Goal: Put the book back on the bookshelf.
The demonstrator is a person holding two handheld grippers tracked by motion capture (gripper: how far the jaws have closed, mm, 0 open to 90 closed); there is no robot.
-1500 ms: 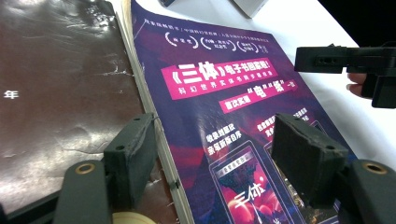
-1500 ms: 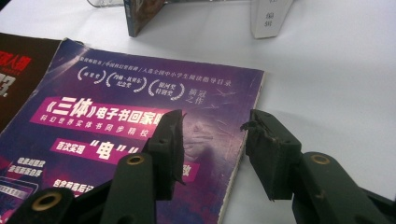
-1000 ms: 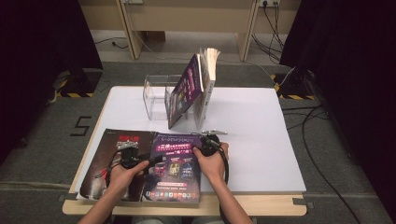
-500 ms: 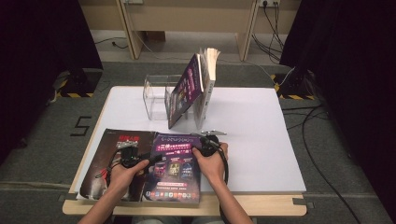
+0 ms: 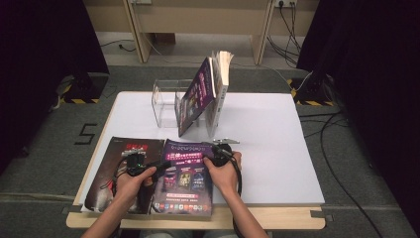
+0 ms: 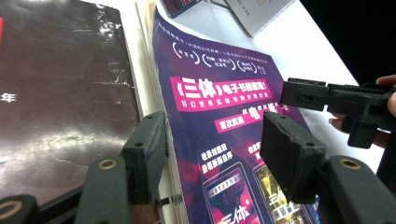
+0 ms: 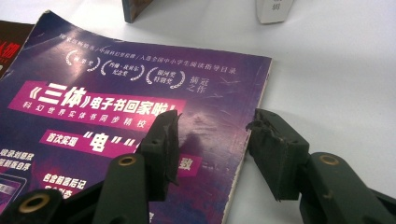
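Note:
A purple magazine [image 5: 185, 176] lies flat at the table's front, beside a dark magazine [image 5: 119, 173] on its left. My left gripper [image 5: 164, 164] reaches across the dark one to the purple magazine's spine. In the left gripper view the spine edge [image 6: 175, 154] runs between the jaws; my left gripper [image 6: 217, 154] is open, its jaws just closing. My right gripper [image 5: 214, 151] sits at the magazine's right edge. In the right gripper view that edge [image 7: 243, 154] lies between the jaws of my right gripper [image 7: 215, 149], which is open and has just been opening.
A clear acrylic rack [image 5: 166, 101] stands mid-table with another purple magazine [image 5: 195, 96] and a pale book [image 5: 220, 84] leaning in it. White tabletop [image 5: 267, 139] spreads to the right. The wooden front edge [image 5: 277, 218] runs below the magazines.
Both hands have stayed at the purple magazine's two side edges. Neither magazine has shifted.

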